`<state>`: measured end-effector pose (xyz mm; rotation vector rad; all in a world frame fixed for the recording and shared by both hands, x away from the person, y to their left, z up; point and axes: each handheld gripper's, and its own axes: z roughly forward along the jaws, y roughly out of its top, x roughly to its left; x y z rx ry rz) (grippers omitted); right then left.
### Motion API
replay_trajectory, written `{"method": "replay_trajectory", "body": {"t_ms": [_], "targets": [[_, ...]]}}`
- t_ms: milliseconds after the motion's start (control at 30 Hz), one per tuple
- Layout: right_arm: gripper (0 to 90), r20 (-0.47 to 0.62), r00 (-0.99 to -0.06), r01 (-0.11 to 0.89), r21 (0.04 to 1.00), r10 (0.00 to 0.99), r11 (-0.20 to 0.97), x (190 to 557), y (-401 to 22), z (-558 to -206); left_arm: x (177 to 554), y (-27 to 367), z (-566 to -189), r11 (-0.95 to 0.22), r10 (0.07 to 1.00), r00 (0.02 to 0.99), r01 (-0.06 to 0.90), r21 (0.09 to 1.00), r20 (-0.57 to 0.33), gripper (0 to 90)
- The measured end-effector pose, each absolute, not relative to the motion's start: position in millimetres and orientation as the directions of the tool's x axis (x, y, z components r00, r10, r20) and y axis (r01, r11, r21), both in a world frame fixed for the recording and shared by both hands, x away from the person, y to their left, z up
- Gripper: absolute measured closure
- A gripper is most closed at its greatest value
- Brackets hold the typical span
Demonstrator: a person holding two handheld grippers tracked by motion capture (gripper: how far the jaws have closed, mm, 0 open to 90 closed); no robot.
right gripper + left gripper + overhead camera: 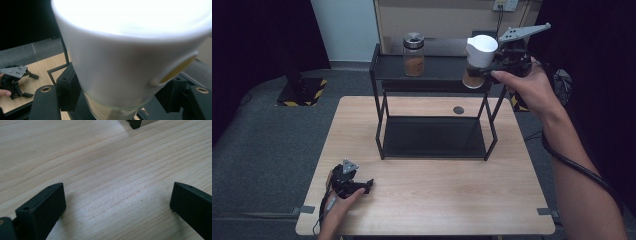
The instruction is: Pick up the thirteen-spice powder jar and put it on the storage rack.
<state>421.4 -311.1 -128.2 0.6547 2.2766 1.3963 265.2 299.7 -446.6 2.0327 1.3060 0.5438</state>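
A glass jar with a tall white lid and brown contents hangs tilted at the right end of the black rack's top shelf. My right gripper is shut on it from the right. In the right gripper view the jar looms large, and my right gripper has both black jaws pressed against the glass just under the lid. A second jar with a dark metal lid and brown contents stands upright on the top shelf, left of centre. My left gripper rests on the table's front left, open, and it has only bare wood between its jaws.
The black two-tier rack stands at the back middle of the wooden table, with its lower shelf bare. A small dark round spot marks the tabletop behind the rack. One rack foot lies ahead of the left gripper.
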Motion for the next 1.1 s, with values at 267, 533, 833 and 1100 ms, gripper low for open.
{"method": "replay_trajectory", "body": {"t_ms": [267, 533, 833, 1100], "targets": [[31.6, -0.083, -0.804, 0.196, 0.898, 0.589, 0.394, 431.6, -305.3, -121.6, 265.5, 300.0, -446.6, -0.291, 0.908, 0.419, 0.637, 0.714, -0.004, 0.0], [31.6, -0.076, -0.797, 0.213, 0.893, 0.599, 0.397, 442.4, -299.1, -122.2, 265.6, 300.1, -446.7, -0.291, 0.908, 0.419, 0.637, 0.714, -0.004, 0.0], [31.6, -0.075, -0.788, 0.226, 0.888, 0.611, 0.4, 453.0, -289.3, -120.6, 266.1, 300.4, -446.6, -0.294, 0.907, 0.422, 0.636, 0.713, -0.003, 0.0], [31.6, -0.07, -0.781, 0.243, 0.882, 0.62, 0.405, 462.2, -281.2, -121.5, 266.5, 300.6, -446.6, -0.295, 0.906, 0.424, 0.636, 0.713, -0.004, 0.0]]}}
